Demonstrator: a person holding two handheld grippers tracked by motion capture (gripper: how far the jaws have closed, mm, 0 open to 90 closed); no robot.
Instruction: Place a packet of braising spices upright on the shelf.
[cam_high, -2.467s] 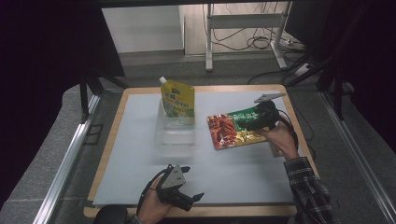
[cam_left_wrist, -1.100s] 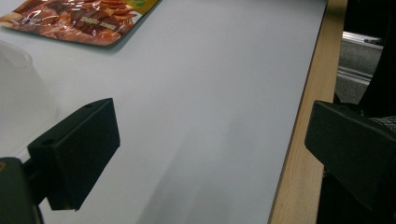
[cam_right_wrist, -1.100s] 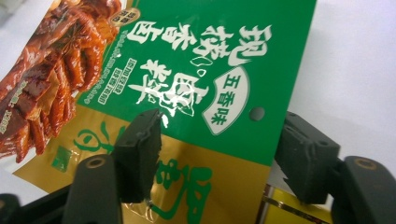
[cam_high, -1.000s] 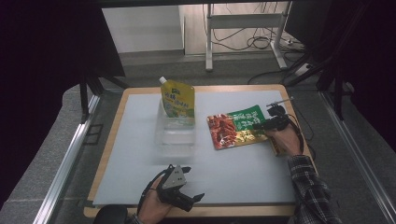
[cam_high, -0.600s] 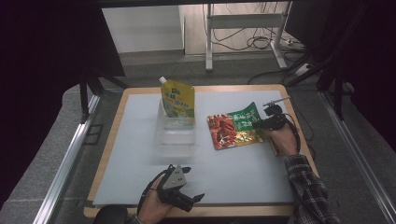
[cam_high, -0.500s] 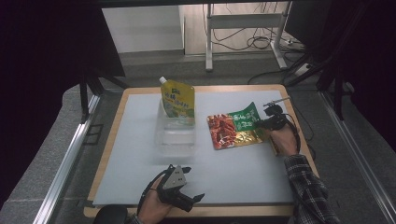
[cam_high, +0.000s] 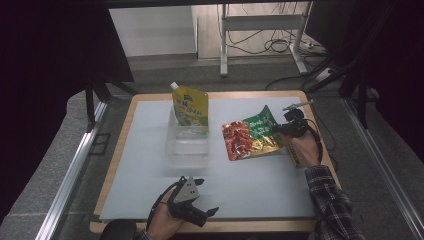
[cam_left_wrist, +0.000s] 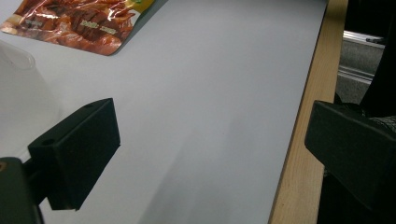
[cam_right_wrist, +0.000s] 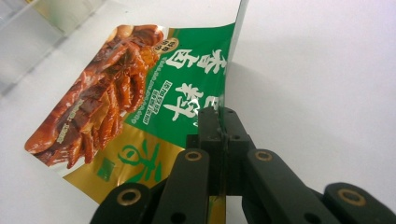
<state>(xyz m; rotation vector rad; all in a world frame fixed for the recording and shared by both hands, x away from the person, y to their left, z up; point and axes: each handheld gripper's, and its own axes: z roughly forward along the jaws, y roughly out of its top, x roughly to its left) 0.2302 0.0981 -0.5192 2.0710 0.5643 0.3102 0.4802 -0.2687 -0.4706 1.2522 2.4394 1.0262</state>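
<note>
Your right gripper (cam_right_wrist: 219, 116) is clamped on the glossy red-and-green foil snack pouch (cam_right_wrist: 140, 98), its edge lifted. Your left gripper (cam_high: 202, 212) gapes wide, empty, over the grey desk (cam_high: 150, 150).

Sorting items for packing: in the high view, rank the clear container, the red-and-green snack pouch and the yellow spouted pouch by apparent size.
1. Clear container, though its see-through walls blur its outline.
2. Red-and-green snack pouch, nearly as large; its right edge is lifted.
3. Yellow spouted pouch, farther from the camera, partly sunk in the container.
</note>
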